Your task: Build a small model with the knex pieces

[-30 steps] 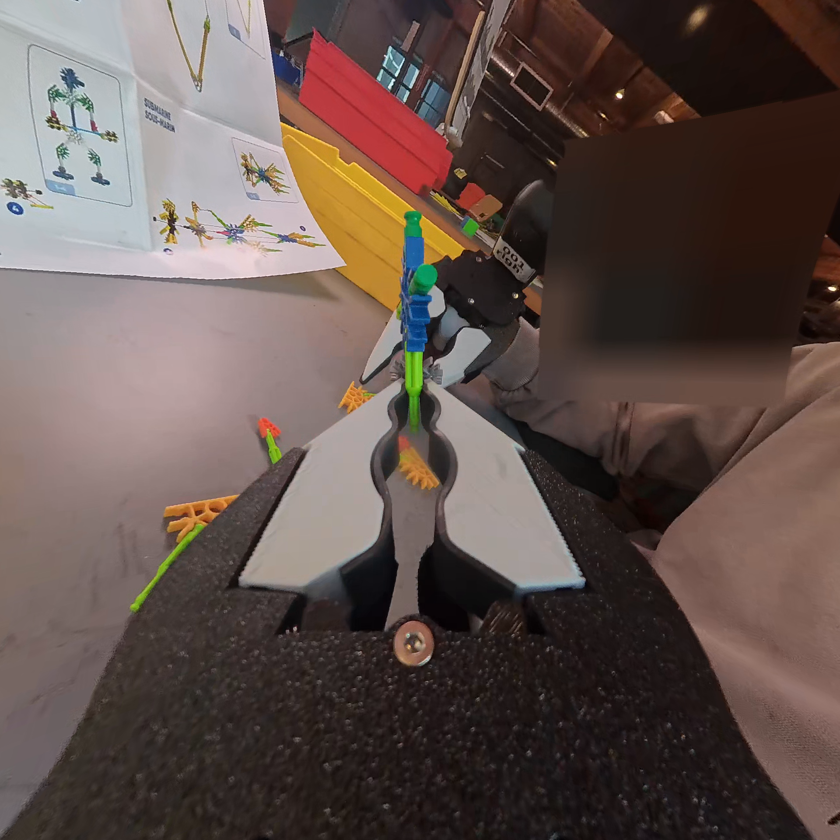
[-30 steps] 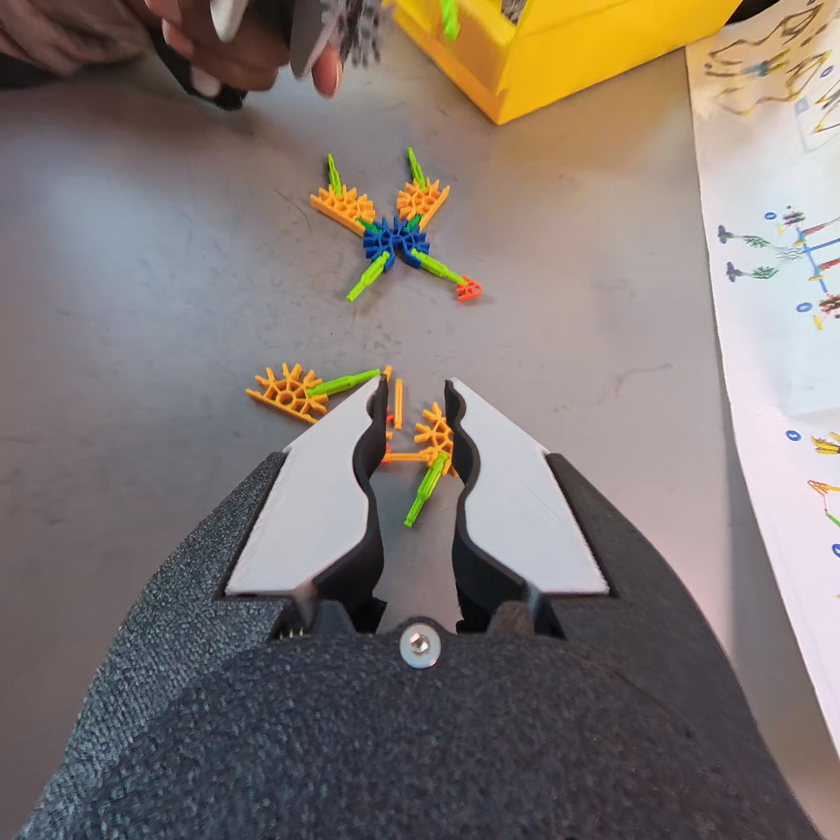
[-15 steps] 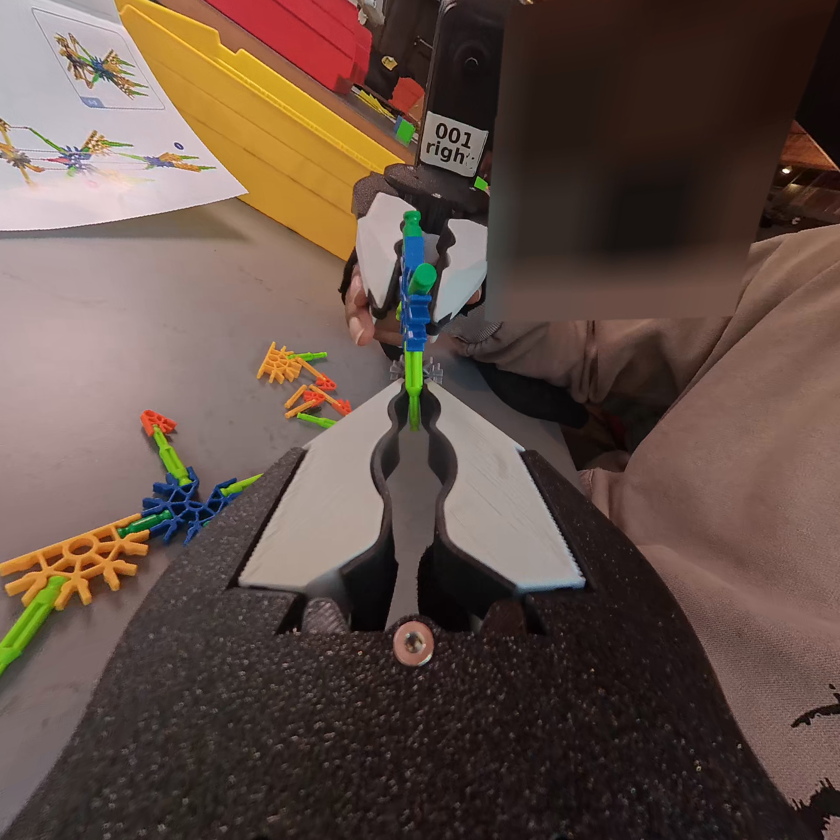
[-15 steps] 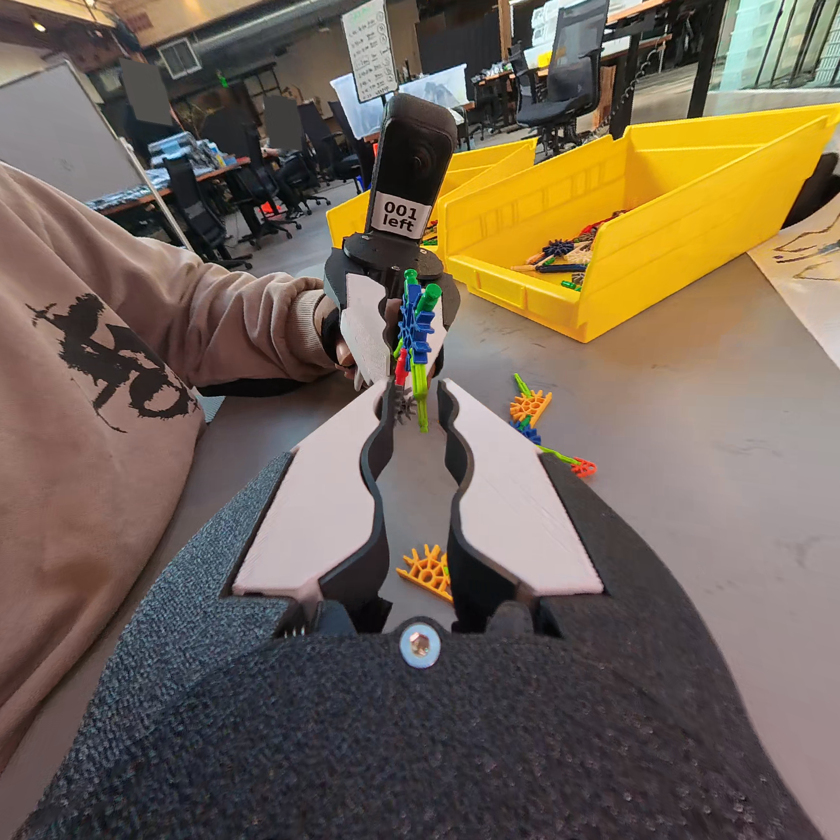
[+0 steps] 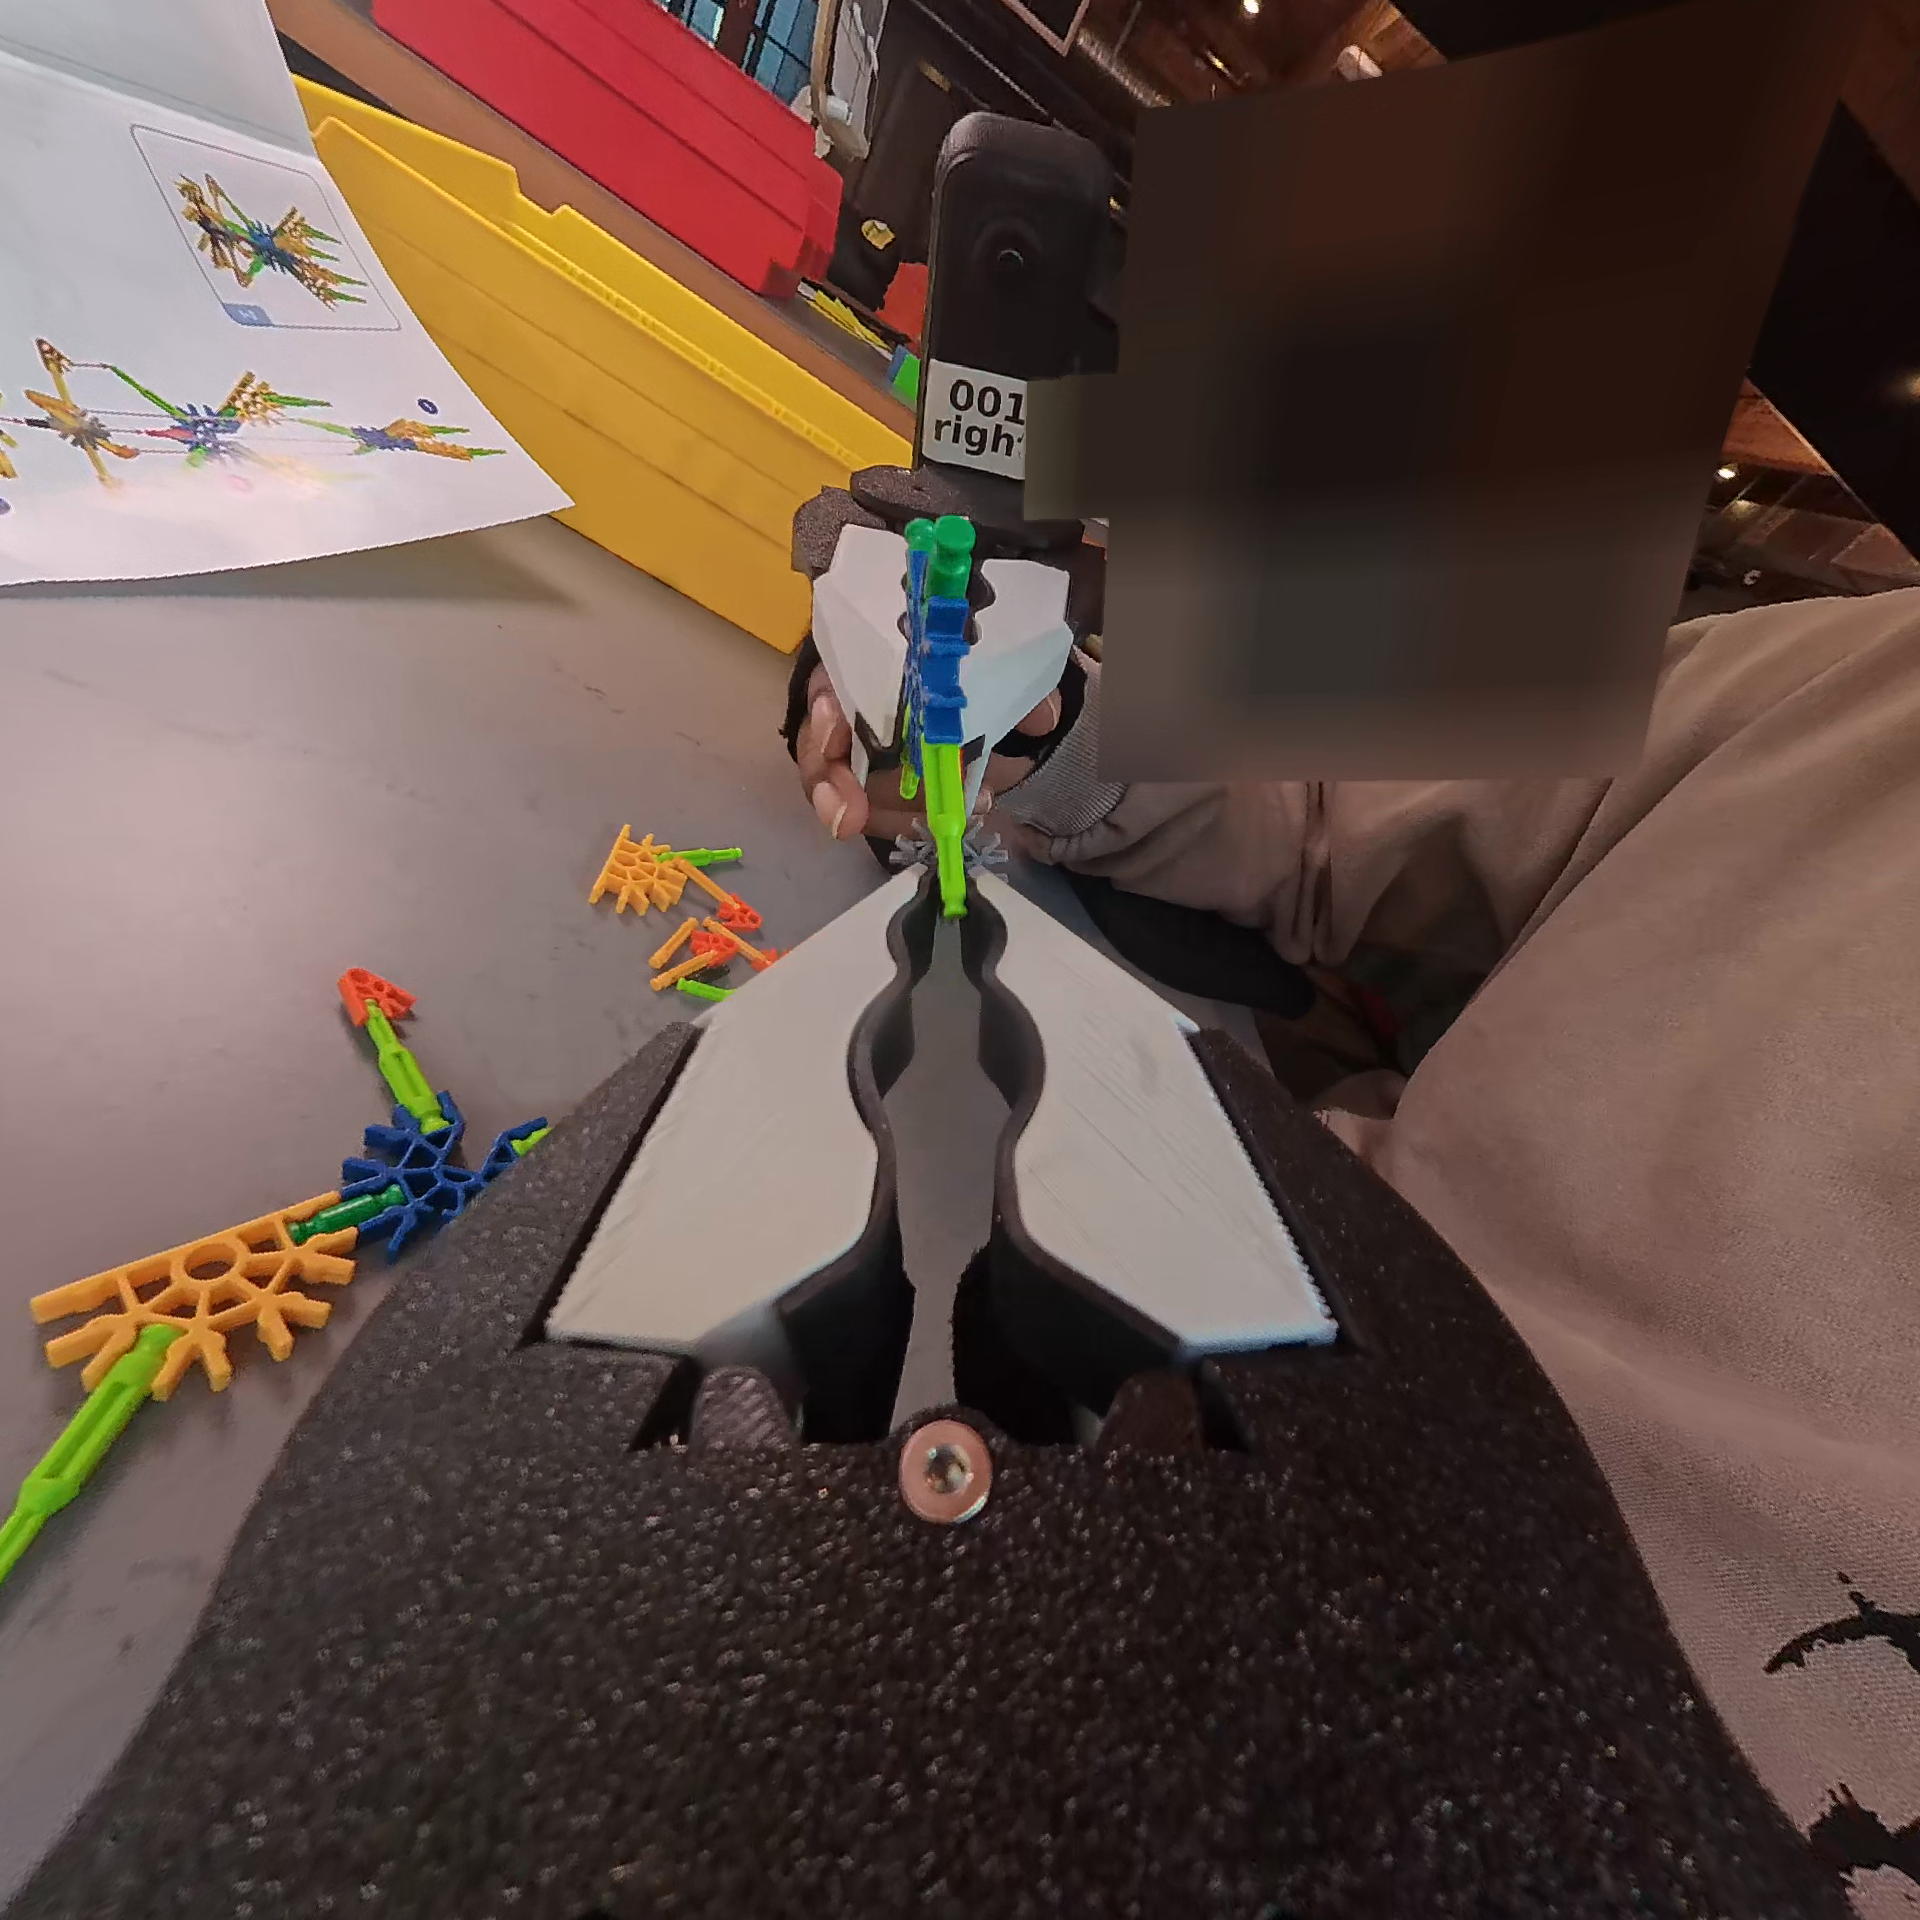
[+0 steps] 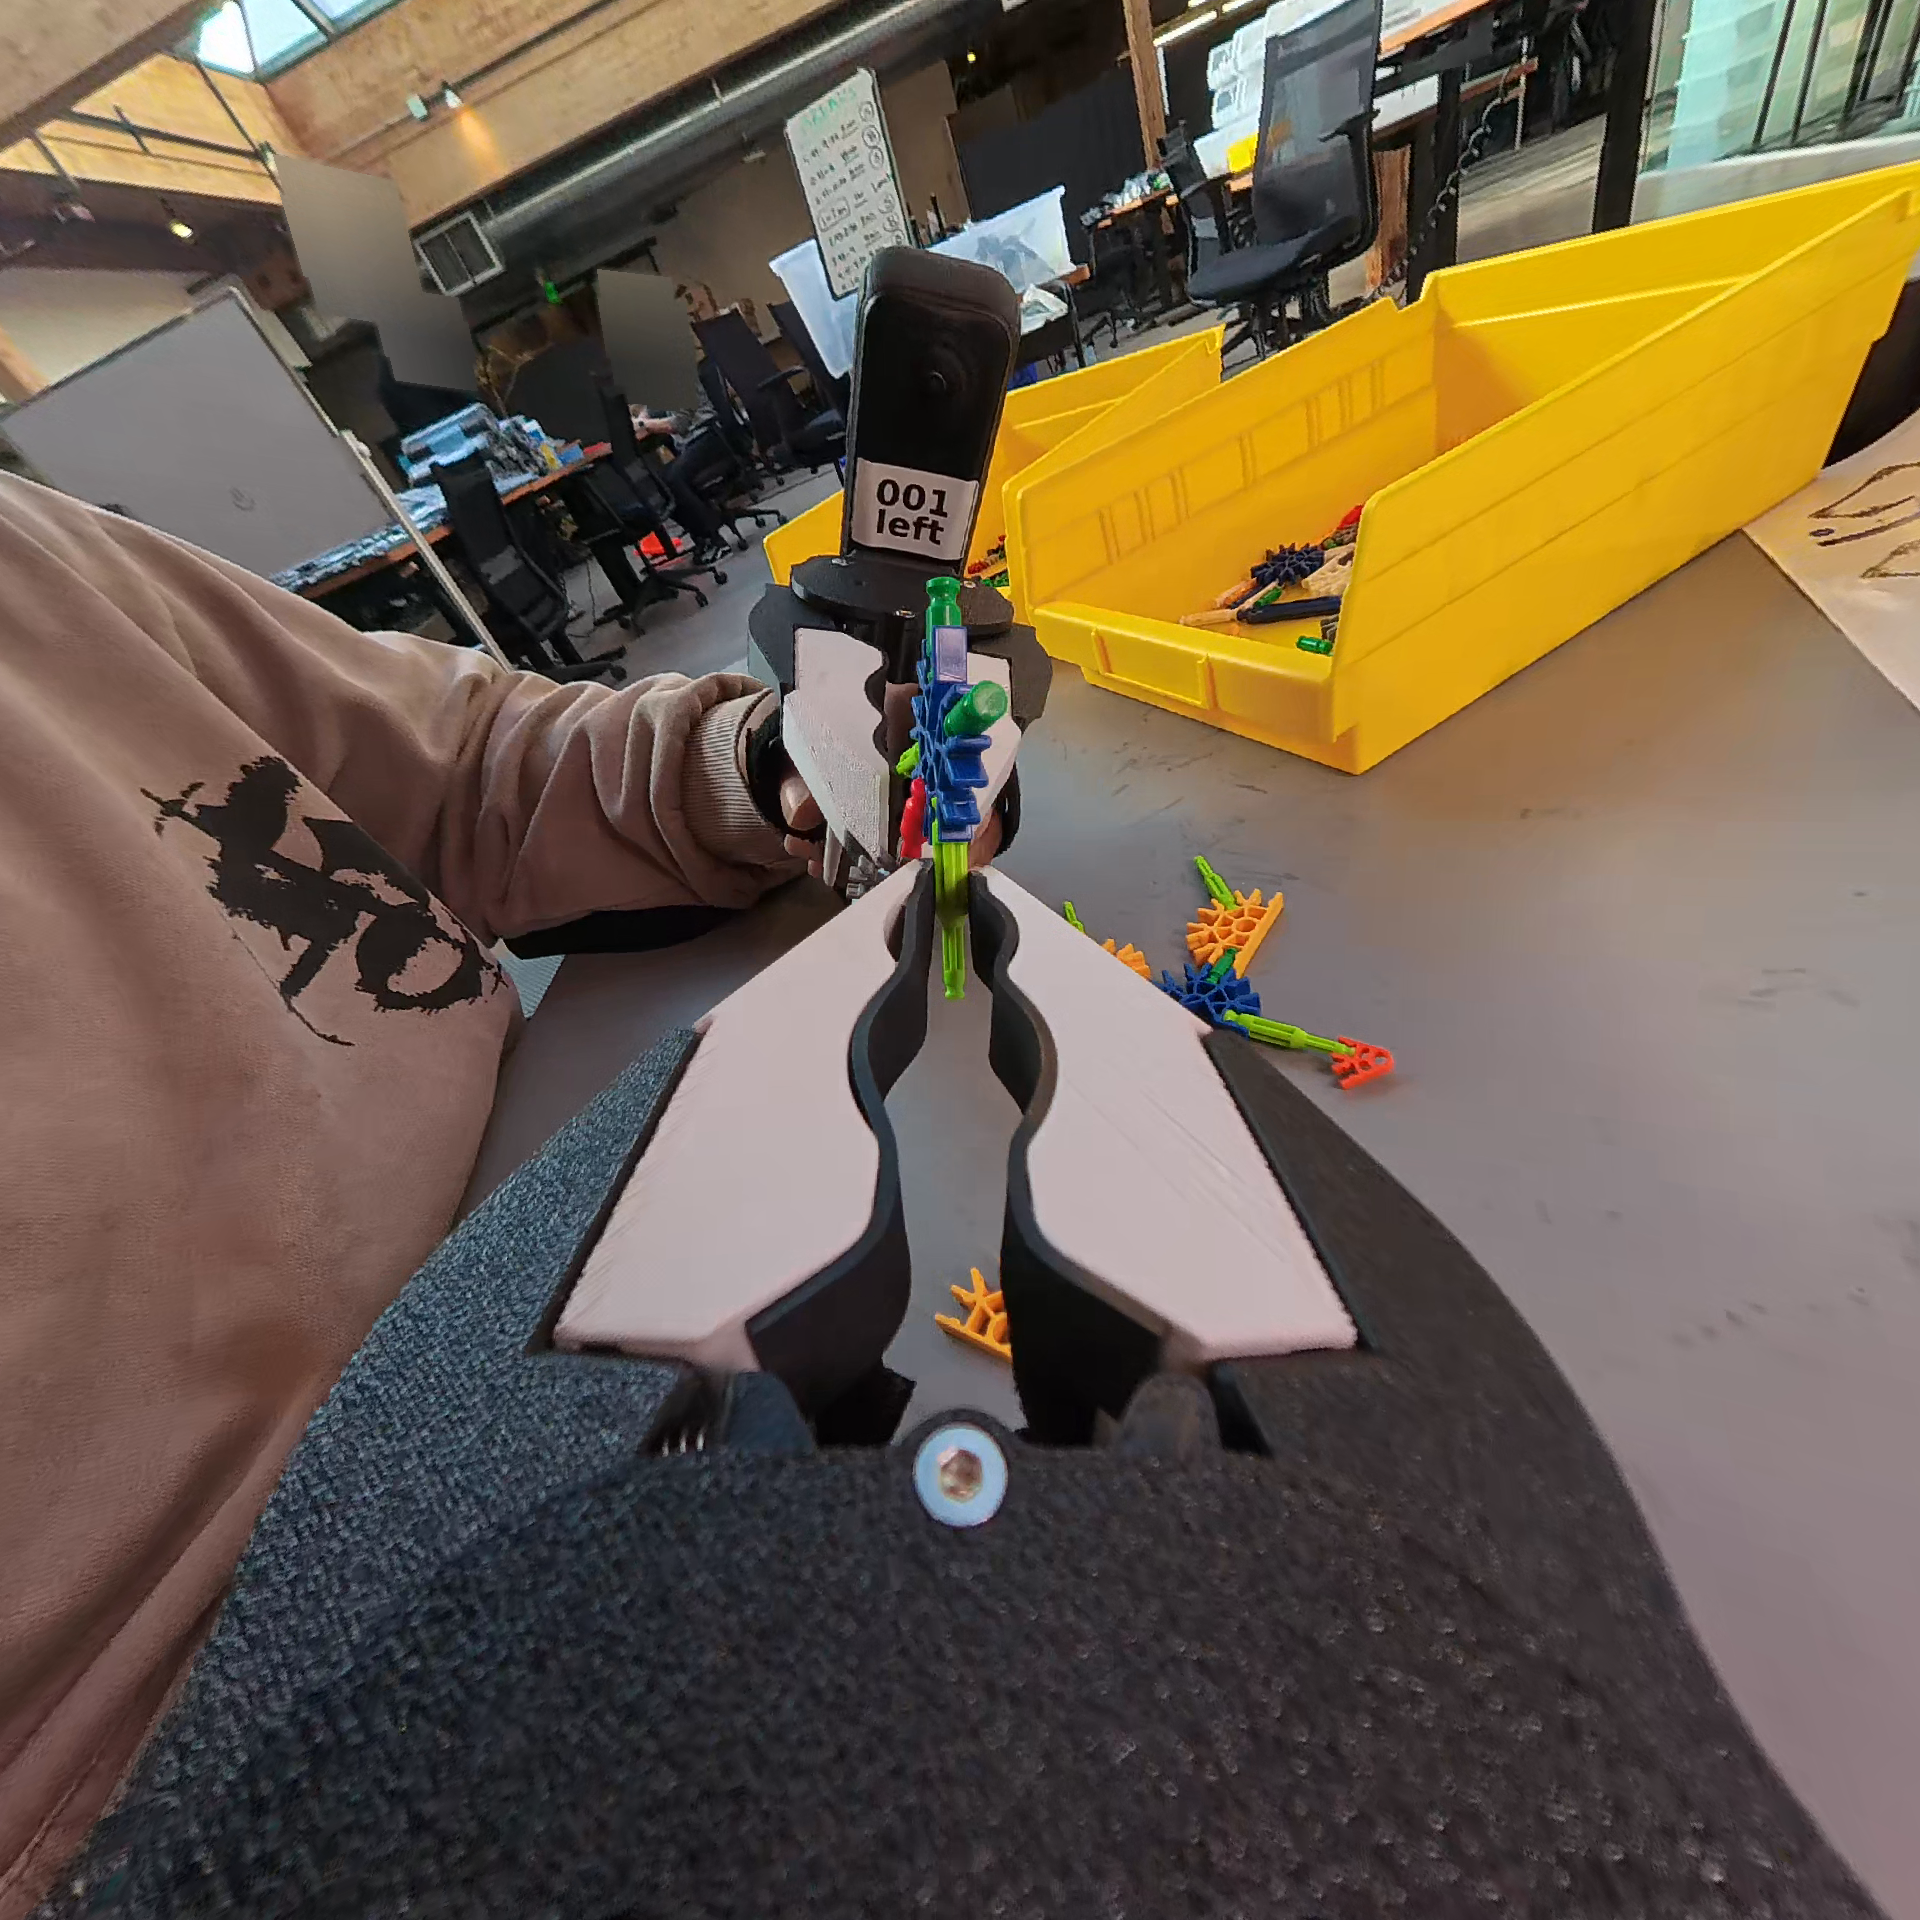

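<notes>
The grey tabletop (image 5: 260, 748) is carrying two yellow plastic bins (image 6: 1455, 540) at two o'clock of the right wrist view, the nearer one holding loose rods and connectors, with a white printed instruction sheet (image 5: 187, 343) lying at ten o'clock of the left wrist view. The left gripper (image 5: 951, 902) and right gripper (image 6: 948, 894) are facing each other tip to tip, both clamping the same small upright assembly of blue snowflake connectors and green plastic rods (image 5: 940, 686), held above the table between them. A flat blue, orange and green spoked model (image 5: 312, 1216) is lying at eight o'clock of the left gripper; scattered orange and red pieces (image 5: 686, 914) are resting just beyond.
</notes>
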A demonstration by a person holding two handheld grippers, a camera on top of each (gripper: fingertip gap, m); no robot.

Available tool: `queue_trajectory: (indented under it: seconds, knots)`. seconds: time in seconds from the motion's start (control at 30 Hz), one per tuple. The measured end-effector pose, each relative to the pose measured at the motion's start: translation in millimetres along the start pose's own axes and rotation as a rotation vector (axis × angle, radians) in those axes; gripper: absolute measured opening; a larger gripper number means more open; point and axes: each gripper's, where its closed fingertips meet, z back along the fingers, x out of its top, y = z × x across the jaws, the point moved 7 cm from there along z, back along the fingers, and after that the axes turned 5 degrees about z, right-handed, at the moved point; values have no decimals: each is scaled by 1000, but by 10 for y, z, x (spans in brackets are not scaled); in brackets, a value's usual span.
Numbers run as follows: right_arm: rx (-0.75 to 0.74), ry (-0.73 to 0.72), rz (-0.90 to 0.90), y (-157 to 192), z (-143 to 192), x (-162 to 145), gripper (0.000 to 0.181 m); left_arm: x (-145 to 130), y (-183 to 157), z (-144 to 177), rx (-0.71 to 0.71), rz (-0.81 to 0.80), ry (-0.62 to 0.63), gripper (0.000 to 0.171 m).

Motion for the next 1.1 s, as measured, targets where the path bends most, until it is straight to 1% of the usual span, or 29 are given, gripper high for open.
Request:
queue_trajectory:
  seconds: [0.1,0.13,0.2,0.27,0.33,0.4,0.43,0.53,0.57,0.63,0.7,0.73,0.8,0.9,0.93,1.1]
  knots:
    - [37,-11,-2,26,5,-3,4,-5,-8,5,-16,3,9,3]
    - [58,-18,-12,37,7,0,9,-12,-14,0,-21,2,19,3]
    - [102,-45,-43,69,3,24,26,-47,-24,-23,-15,-19,61,3]
    - [109,-27,-39,92,-27,12,34,-97,-46,-65,-9,-55,112,3]
    - [90,42,0,108,-72,-52,30,-144,-71,-108,-4,-81,155,3]
    - [88,115,52,133,-101,-113,9,-170,-58,-128,24,-88,175,3]
    - [87,112,78,148,-103,-109,6,-167,-48,-123,31,-90,172,3]
    - [69,67,75,123,-80,-57,6,-103,-48,-86,33,-89,116,4]
    - [66,28,59,106,-55,-23,6,-82,-54,-71,22,-84,96,8]
    - [62,-58,21,73,-1,51,6,-50,-59,-59,1,-56,62,21]
    - [62,-125,-5,61,17,94,6,-39,-76,-71,-31,-31,26,27]
    - [54,-146,-14,57,5,97,6,-31,-91,-86,-46,-17,3,30]
    - [65,-163,-30,83,-59,71,6,-5,-101,-113,-34,-6,-48,35]
    - [56,-164,-13,135,-176,36,7,-3,-122,-131,-36,4,-72,32]
    - [60,-160,-1,155,-201,32,7,-2,-134,-125,-40,5,-70,24]
    - [44,-173,43,185,-188,78,6,53,-175,-106,-14,-16,-38,23]
